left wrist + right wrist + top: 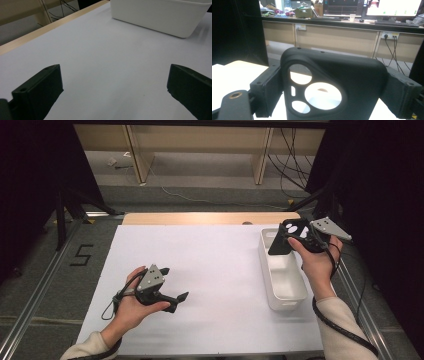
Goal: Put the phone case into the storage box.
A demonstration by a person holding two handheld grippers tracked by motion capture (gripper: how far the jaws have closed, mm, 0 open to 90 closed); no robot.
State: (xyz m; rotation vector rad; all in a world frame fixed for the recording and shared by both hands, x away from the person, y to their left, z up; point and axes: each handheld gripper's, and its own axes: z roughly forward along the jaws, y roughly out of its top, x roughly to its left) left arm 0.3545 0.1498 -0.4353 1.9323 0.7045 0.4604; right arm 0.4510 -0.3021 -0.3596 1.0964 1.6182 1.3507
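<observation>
One phone case, one white bin.

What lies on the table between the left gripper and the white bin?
Nothing: between the left gripper and the bin there is bare white tabletop. The high view and the left gripper view both show this.

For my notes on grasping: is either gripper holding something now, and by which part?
The right gripper holds a black phone case by its two side edges, near the camera cutouts, above the white bin. The left gripper is open and holds nothing.
</observation>
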